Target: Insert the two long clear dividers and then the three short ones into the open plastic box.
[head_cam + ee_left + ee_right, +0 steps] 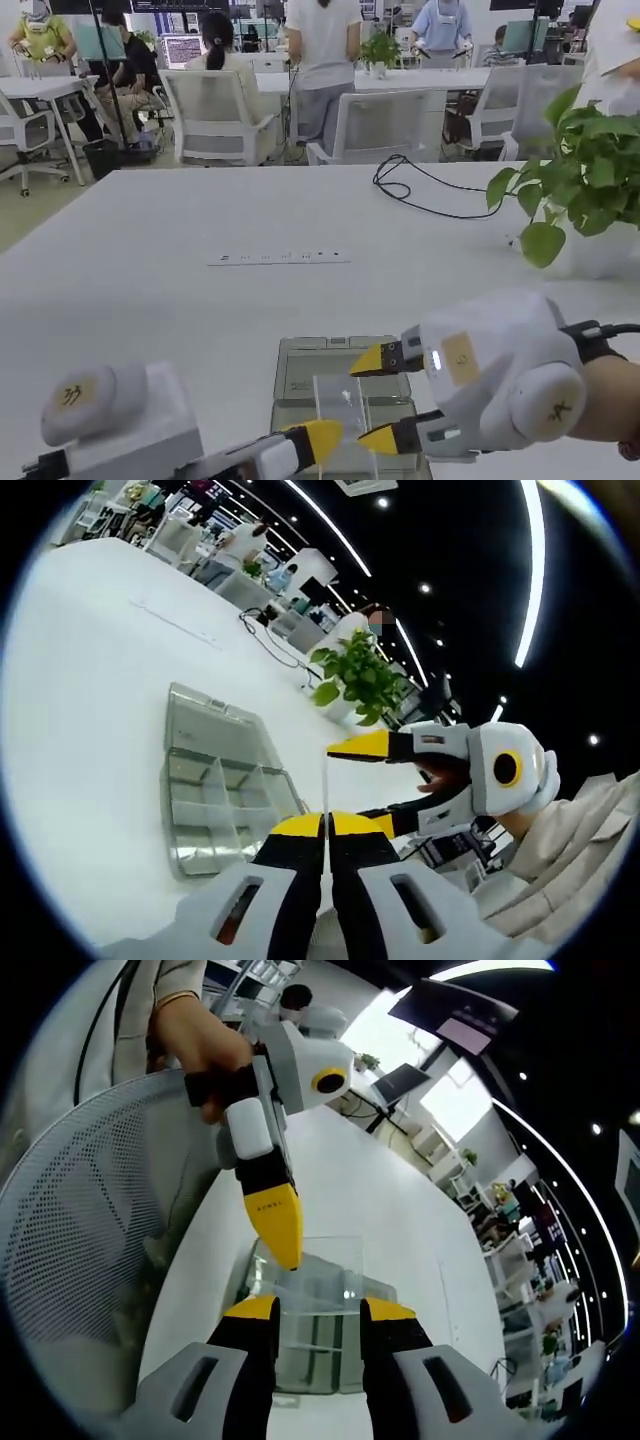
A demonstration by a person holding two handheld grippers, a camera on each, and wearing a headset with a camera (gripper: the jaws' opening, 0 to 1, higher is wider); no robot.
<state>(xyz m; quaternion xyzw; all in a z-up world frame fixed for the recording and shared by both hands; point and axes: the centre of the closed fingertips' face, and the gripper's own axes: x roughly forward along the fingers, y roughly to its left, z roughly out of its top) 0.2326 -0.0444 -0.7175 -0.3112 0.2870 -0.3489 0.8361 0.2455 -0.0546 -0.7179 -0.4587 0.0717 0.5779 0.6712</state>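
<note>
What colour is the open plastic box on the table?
Clear with a grey tint; the box shows best in the left gripper view.

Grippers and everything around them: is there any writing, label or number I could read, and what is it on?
No text reads clearly.
Round sticker on the left gripper, which pinches a clear divider: dark handwritten mark, illegible.
Two yellow stickers on the right gripper: marks too blurred.
Small print on the left gripper's yellow finger: too small.
Background screen: blurred.
</note>
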